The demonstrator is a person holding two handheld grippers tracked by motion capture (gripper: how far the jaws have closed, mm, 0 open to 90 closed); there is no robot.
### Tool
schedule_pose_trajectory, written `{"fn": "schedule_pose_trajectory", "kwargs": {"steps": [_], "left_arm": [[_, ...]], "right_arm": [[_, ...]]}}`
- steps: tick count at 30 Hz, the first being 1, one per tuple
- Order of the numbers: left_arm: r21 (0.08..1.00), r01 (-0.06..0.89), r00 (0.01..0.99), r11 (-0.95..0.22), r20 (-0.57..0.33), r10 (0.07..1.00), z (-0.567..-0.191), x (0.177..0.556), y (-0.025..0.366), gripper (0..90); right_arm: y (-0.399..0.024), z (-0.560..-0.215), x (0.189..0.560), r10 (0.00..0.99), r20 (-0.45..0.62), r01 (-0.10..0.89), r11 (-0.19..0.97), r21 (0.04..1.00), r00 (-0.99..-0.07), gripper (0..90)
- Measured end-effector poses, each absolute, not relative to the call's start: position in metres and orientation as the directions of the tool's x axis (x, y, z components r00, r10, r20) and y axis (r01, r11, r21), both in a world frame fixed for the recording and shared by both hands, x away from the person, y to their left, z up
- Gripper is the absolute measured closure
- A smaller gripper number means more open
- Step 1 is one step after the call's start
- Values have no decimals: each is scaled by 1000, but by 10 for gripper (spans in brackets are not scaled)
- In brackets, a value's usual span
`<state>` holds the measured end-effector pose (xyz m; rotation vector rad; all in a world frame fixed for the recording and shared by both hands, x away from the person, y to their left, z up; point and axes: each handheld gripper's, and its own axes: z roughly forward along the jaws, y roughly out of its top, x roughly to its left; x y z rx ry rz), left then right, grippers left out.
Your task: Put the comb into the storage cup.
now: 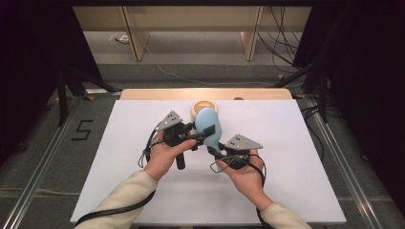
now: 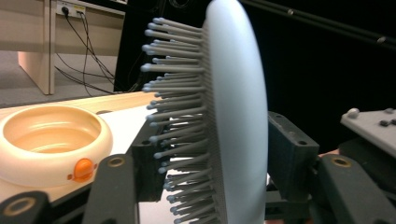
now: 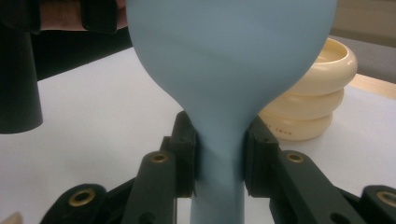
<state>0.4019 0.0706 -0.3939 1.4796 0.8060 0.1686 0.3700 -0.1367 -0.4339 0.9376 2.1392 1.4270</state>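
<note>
Right gripper (image 3: 219, 154): we see its jaws closed on the neck of the blue hairbrush (image 3: 229, 70), one pad on each side, just below the head.
Left gripper (image 2: 212, 158): our jaws clamp the brush head, one pad against the bristles (image 2: 177, 116), the other on the smooth back.
Hairbrush: we hold it lifted between both grippers, above the white table (image 1: 286, 143).
Beyond: a cream bowl (image 1: 200, 107) stands just behind the brush.
</note>
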Motion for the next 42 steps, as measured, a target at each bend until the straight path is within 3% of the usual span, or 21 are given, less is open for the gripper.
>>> {"fn": "schedule_pose_trajectory", "kwargs": {"steps": [13,23,29,38,42], "left_arm": [[952,300,770,67,-283,572,-388,395,67,500],[969,244,783,22,-211,585,-383,391,64,503],[977,215,783,6,-176,597,-380,391,63,503],[981,195,779,-5,-152,609,-377,392,64,502],[982,191,777,-8,-146,612,-377,392,65,501]], "right_arm": [[-136,-434,371,710,18,293,267,918,-704,693],[-137,-432,372,701,13,277,265,923,-713,625],[-137,-433,373,693,19,278,264,924,-720,505],[-135,-434,374,677,34,283,261,923,-735,211],[-137,-435,374,663,32,272,263,926,-748,156]]}}
